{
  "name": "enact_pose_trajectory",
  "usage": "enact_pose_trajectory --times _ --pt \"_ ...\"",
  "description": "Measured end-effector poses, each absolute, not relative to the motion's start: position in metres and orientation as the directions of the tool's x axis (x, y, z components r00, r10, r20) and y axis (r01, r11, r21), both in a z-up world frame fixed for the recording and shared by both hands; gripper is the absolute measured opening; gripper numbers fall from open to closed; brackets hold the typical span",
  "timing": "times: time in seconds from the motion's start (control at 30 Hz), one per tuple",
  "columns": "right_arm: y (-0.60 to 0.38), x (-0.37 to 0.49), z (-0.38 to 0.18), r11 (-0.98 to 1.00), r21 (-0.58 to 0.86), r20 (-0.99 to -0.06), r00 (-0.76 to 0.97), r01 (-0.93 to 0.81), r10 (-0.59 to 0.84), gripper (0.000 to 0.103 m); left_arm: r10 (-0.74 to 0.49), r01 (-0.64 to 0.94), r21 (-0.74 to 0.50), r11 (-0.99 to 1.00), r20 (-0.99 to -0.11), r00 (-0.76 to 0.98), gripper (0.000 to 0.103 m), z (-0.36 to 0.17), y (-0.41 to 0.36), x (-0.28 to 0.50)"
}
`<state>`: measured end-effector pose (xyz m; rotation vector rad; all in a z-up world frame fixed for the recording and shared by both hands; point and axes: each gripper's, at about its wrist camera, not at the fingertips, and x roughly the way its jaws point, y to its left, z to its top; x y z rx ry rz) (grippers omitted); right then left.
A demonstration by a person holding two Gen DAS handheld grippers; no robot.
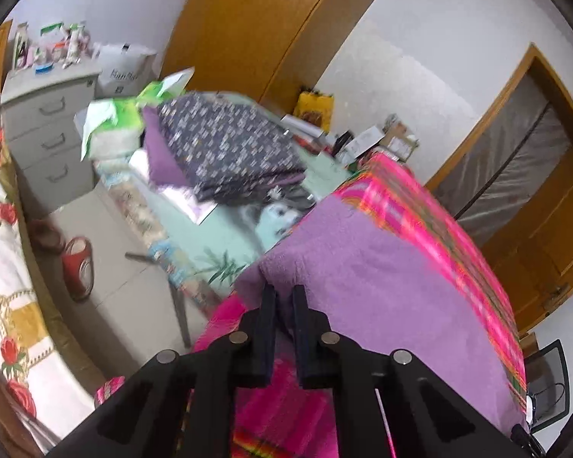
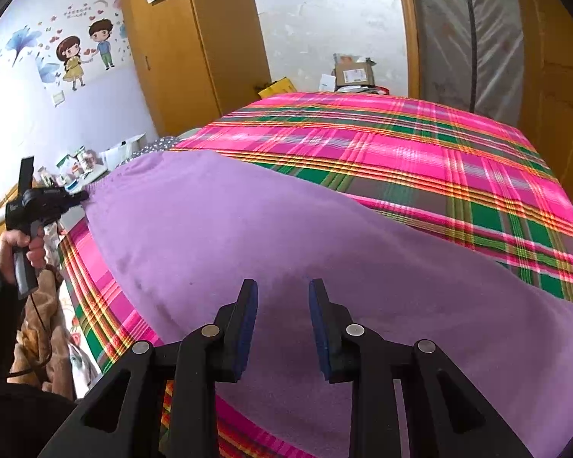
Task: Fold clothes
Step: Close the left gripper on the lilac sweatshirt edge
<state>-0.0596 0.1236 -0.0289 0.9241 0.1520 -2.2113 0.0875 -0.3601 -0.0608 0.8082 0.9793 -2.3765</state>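
plain purple garment (image 2: 271, 236) on a pink, green and orange plaid sheet (image 2: 401, 145).

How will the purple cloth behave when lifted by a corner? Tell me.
Probably floppy: the purple cloth drapes over the plaid bed. Likely light and grippy, given its fuzzy nap; its corner peaks toward the left tongs.
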Motion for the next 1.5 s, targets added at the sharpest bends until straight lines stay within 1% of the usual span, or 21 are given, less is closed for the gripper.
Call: enact_pose_trajectory --times 0.17,0.33,0.4,0.5,0.67,0.8,0.87,1.07,1.13,1.2,1.5 --pt "0.124 -0.061 -0.03 -0.733 0.168 -0.658 -0.479 0.66 -0.581 0.028 -0.157 0.582 -0.501 -0.641 -0.657 -0.738 0.011 -0.053 -0.361 0.091" --pt "0.125 -0.067 -0.031 -0.746 0.2 -0.656 -0.479 0.635 -0.583 0.028 -0.216 0.575 -0.461 -0.676 -0.622 -0.753 0.011 -0.03 -0.347 0.097" --pt "0.123 -0.068 -0.033 -0.747 0.206 -0.66 -0.473 0.632 -0.583 0.029 -0.196 0.538 -0.443 -0.717 -0.612 -0.766 0.011 -0.023 -0.332 0.089" --pt "0.115 -0.069 -0.039 -0.754 0.17 -0.684 -0.475 0.634 -0.554 0.028 -0.145 0.467 -0.415 -0.781 -0.607 -0.781 0.011 -0.018 -0.306 0.074" --pt "0.12 -0.072 -0.042 -0.775 0.173 -0.7 -0.478 0.607 -0.531 0.028 -0.042 0.352 -0.382 -0.855 -0.624 -0.78 0.011 -0.017 -0.261 0.044" --pt "0.131 -0.064 -0.041 -0.765 0.19 -0.713 -0.449 0.615 -0.538 0.029 -0.002 0.304 -0.364 -0.88 -0.639 -0.77 0.011 -0.02 -0.241 0.033" --pt "0.135 -0.056 -0.041 -0.746 0.18 -0.718 -0.432 0.642 -0.545 0.028 0.0 0.301 -0.352 -0.886 -0.649 -0.761 0.011 -0.023 -0.237 0.029" --pt "0.156 -0.063 -0.041 -0.786 0.219 -0.711 -0.457 0.577 -0.534 0.028 0.006 0.305 -0.354 -0.884 -0.661 -0.751 0.011 -0.027 -0.235 0.025" --pt "0.153 -0.06 -0.041 -0.781 0.184 -0.719 -0.46 0.596 -0.521 0.029 0.009 0.302 -0.354 -0.885 -0.661 -0.751 0.011 -0.027 -0.234 0.025" --pt "0.153 -0.061 -0.04 -0.781 0.186 -0.722 -0.457 0.597 -0.52 0.028 0.01 0.3 -0.353 -0.886 -0.661 -0.75 0.011 -0.026 -0.232 0.028" --pt "0.157 -0.062 -0.033 -0.79 0.21 -0.699 -0.476 0.576 -0.533 0.029 -0.016 0.307 -0.326 -0.894 -0.66 -0.751 0.011 -0.02 -0.242 0.029"
